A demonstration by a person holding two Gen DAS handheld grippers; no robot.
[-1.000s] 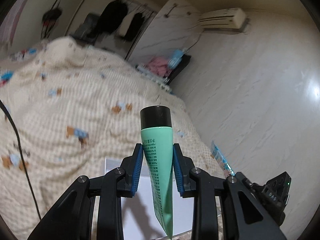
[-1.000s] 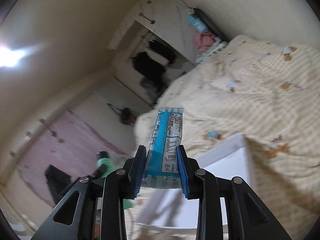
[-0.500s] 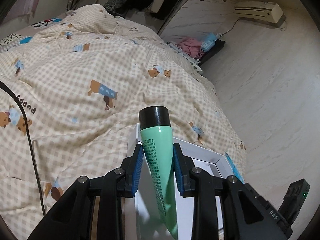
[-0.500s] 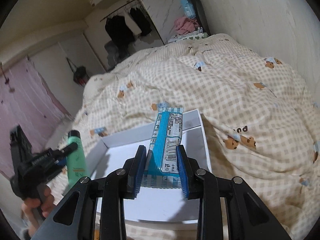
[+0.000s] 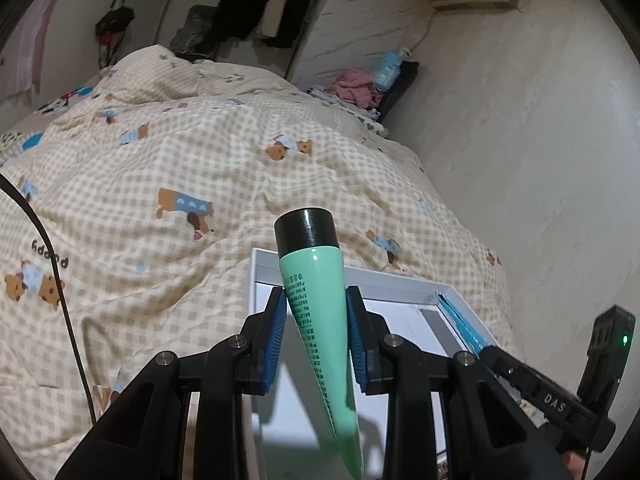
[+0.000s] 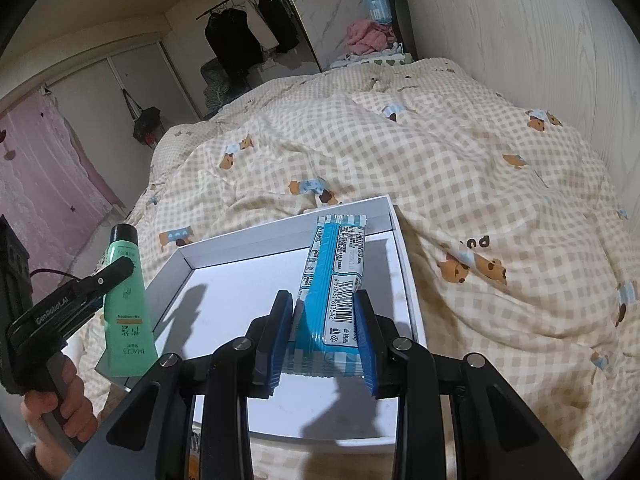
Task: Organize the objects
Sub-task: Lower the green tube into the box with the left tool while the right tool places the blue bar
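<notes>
The right hand-held gripper (image 6: pixel 325 334) is clamping a blue foil-wrapped snack bar (image 6: pixel 335 280) by its near end, the bar's long axis running out toward 12 o'clock and hanging over the floor of the shallow white cardboard box tray (image 6: pixel 409 280), which is lying on the beige checked bear-print quilt (image 6: pixel 500 184) of the bed. The left hand-held gripper (image 5: pixel 316 334) is gripping a mint-green squeeze tube with a black cap (image 5: pixel 318 300) at mid-body, cap pointing to 12 o'clock, crimped end trailing toward 6. In the right wrist view that tube is hovering at the tray's 9 o'clock edge. Judgement: the right hand is nearer the tray interior; both items are awaiting lowering and release.
</notes>
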